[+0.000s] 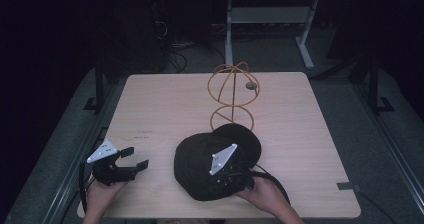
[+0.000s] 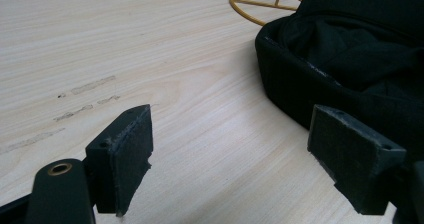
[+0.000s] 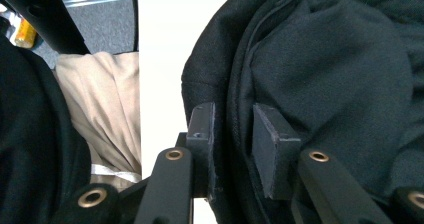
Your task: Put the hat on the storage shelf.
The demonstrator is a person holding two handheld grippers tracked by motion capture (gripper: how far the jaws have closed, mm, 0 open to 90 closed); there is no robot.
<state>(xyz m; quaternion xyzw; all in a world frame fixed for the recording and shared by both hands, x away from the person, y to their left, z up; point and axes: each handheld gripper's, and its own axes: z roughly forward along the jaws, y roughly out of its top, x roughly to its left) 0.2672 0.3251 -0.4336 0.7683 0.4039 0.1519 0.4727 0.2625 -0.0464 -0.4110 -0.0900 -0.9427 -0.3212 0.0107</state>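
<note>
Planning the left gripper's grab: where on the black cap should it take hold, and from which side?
Grip the cap by its upturned rim, the thin standing wall facing the open left gripper. Come in level from that side, one pad inside and one outside. The right gripper straddles the rim's near edge the same way, so it likely suits a pinch.
</note>
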